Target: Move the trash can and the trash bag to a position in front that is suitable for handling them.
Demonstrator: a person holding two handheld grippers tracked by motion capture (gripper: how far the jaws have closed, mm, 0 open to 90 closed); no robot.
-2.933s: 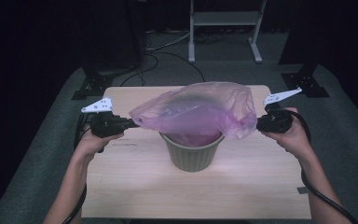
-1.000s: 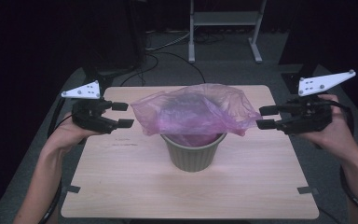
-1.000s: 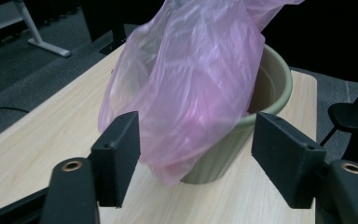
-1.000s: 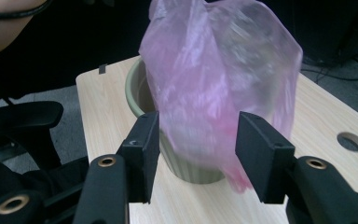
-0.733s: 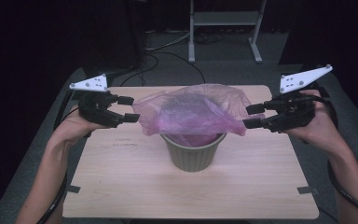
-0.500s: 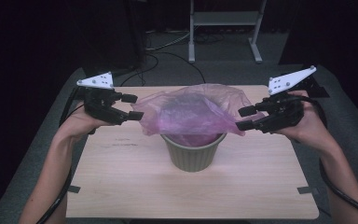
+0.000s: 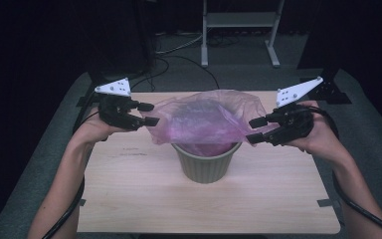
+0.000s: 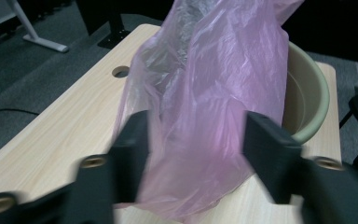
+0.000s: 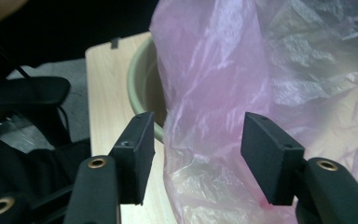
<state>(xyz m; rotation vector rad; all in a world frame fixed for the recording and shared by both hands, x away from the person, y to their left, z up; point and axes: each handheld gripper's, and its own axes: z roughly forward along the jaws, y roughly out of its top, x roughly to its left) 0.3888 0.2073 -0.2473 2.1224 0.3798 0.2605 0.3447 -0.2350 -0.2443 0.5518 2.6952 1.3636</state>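
The pink bag (image 7: 201, 119) lay between both half-open grippers (left gripper (image 7: 148, 113) just closing, right gripper (image 7: 254, 129) opening), gripped by neither.

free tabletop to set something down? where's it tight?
Bare: table between the green bin and the near edge, plus both near corners. Tight: either side of the pink bag, where the left gripper and right gripper straddle its edges.

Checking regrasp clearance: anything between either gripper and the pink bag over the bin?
Nothing visible. The pink bag already lies between the open jaws of the left gripper and right gripper, draped over the green bin.
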